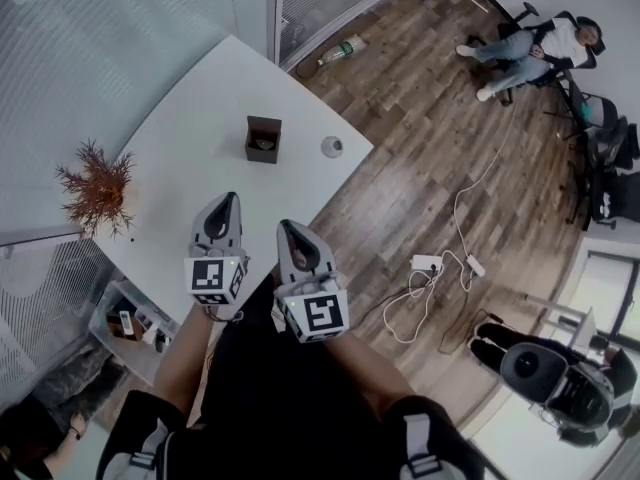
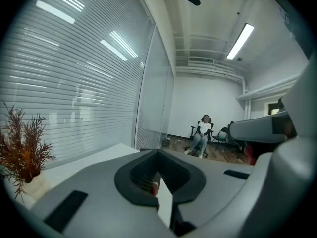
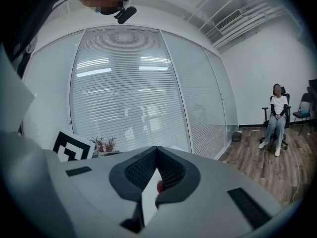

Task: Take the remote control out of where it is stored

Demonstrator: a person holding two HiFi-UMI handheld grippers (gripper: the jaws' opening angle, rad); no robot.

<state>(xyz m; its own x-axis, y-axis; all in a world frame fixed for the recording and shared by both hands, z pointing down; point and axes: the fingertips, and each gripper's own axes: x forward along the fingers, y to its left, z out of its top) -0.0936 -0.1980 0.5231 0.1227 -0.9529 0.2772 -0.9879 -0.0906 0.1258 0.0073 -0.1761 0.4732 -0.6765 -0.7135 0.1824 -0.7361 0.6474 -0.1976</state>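
Observation:
A small dark open-topped box [image 1: 263, 138] stands on the white table [image 1: 190, 118]; something pale lies inside, too small to identify. No remote control is clearly visible. My left gripper [image 1: 227, 201] and right gripper [image 1: 286, 227] are held side by side close to my body at the table's near edge, well short of the box. Both are shut and hold nothing. In the left gripper view the jaws [image 2: 158, 150] meet tip to tip, pointing over the table towards the room. The right gripper [image 3: 157, 148] also shows its jaws pressed together, aimed at the blinds.
A dried reddish plant [image 1: 97, 186] stands at the table's left end, and a small round pale object [image 1: 331, 146] sits right of the box. A low shelf unit [image 1: 130, 323] with small items is below left. Cables and a power strip [image 1: 430, 264] lie on the wooden floor. A person sits in a chair [image 1: 540, 43] far right.

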